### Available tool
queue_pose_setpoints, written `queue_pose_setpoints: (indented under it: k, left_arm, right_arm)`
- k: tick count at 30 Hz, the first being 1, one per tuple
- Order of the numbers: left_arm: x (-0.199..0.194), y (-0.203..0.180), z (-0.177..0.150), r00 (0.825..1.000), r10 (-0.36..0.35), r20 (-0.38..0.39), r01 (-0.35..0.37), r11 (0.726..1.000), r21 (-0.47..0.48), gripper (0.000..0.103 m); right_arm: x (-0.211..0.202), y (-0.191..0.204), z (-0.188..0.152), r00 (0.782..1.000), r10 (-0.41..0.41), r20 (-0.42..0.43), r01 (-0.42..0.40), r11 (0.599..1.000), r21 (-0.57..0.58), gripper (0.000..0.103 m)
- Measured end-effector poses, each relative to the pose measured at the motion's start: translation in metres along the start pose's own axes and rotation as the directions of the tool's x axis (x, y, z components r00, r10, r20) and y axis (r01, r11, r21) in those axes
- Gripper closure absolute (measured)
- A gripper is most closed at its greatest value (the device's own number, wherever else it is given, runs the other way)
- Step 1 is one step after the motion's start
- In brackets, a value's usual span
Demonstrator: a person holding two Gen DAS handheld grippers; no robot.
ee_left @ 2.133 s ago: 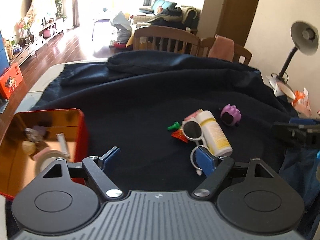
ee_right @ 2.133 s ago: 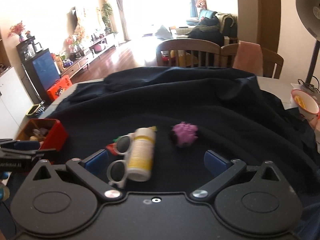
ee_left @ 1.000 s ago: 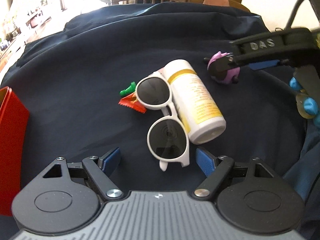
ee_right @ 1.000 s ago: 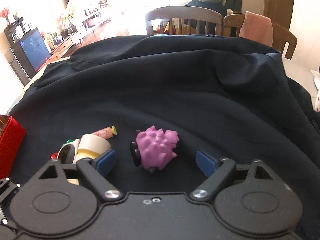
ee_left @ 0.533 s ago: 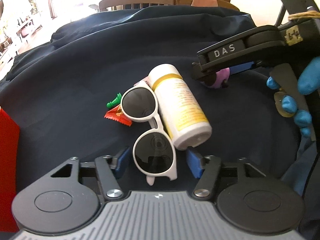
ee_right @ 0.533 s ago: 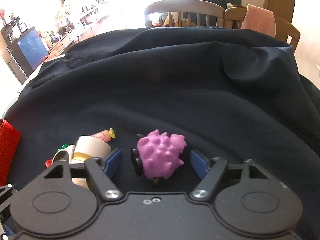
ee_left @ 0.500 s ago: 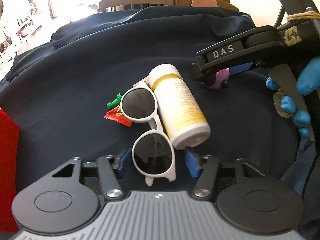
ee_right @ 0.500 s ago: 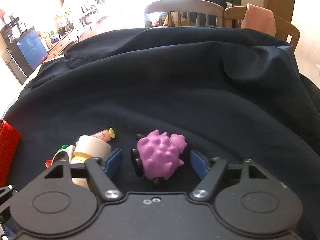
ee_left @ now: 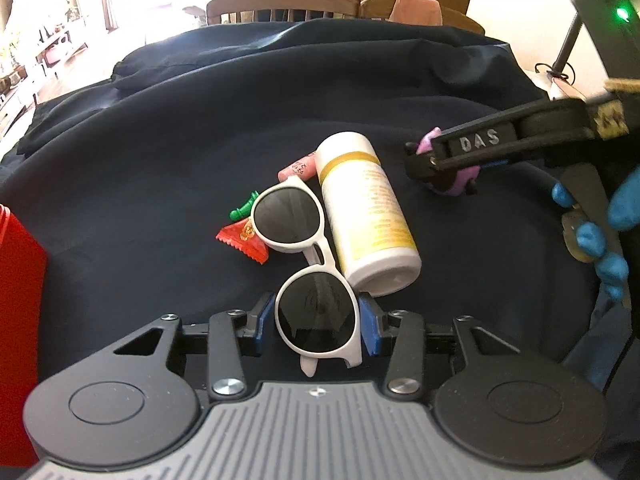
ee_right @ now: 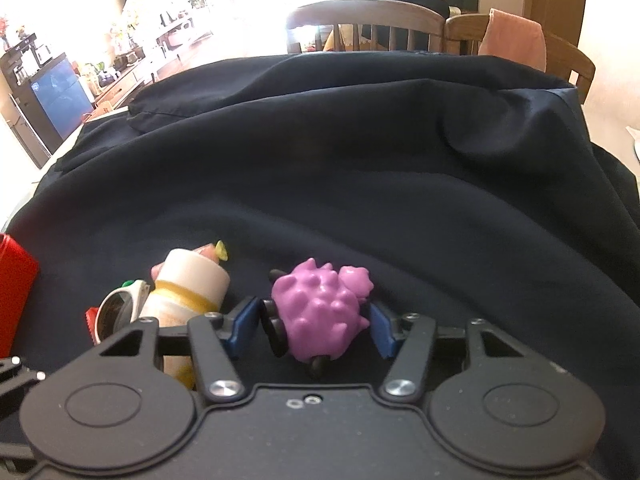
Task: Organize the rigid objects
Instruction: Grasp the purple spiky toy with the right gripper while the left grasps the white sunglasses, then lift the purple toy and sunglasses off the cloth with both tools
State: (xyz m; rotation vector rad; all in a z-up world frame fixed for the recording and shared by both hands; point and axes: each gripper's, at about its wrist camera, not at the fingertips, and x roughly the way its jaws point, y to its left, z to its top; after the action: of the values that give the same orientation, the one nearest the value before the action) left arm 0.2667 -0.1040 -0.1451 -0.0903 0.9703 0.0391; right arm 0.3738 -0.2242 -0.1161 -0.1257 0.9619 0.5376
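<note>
We see a dark navy cloth (ee_left: pixel 168 168) spread under everything, rumpled into folds beyond both pairs of fingers. Off to the left of our left gripper (ee_left: pixel 316 322), well apart from it, stands the wall of a red box (ee_left: pixel 18 280); from the right wrist the same box shows at the far left edge. Our left gripper's jaws have just been closing, and its blue pads (ee_left: pixel 370 330) now sit against either side of the near lens of the white sunglasses (ee_left: pixel 308 264), so they look clamped on that rim. The far lens reaches ahead of the fingers and lies against a white bottle with a yellow band (ee_left: pixel 364 208), which rests on its side just ahead and to the right of the left fingertips. Our right gripper (ee_right: pixel 314 326) has also just been closing its jaws; the purple spiky toy (ee_right: pixel 320 316) sits between its blue pads (ee_right: pixel 380 330), the right pad touching or nearly so, while a narrow gap shows at the left pad, so we cannot tell that it is clamped. To the left of the far lens lie a red wrapper (ee_left: pixel 242 240), a small green piece (ee_left: pixel 242 210) and, behind the bottle, a pink tube (ee_left: pixel 298 168).
</note>
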Motion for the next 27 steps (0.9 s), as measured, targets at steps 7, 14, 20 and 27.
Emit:
queue_pose_setpoints:
  k: [7, 14, 20, 27]
  left_arm:
    - [-0.012, 0.005, 0.000, 1.000, -0.006, 0.007, 0.006, 1.000, -0.026, 0.061]
    - [-0.026, 0.012, 0.004, 0.999, -0.030, 0.034, 0.032, 0.998, -0.051, 0.061]
    - [-0.038, 0.018, 0.008, 0.997, -0.045, 0.055, 0.049, 0.996, -0.071, 0.061]
    - [-0.053, 0.028, 0.014, 0.993, -0.083, 0.080, 0.090, 0.992, -0.091, 0.074]
  right_arm:
    - [-0.026, 0.008, -0.017, 1.000, 0.018, 0.012, -0.017, 0.999, -0.046, 0.046]
    - [-0.055, 0.014, -0.033, 0.998, 0.067, 0.006, -0.066, 0.997, -0.034, 0.046]
    - [-0.076, 0.024, -0.043, 0.994, 0.108, 0.005, -0.108, 0.994, -0.022, 0.046]
    - [-0.094, 0.039, -0.050, 0.991, 0.130, 0.007, -0.130, 0.991, -0.011, 0.046]
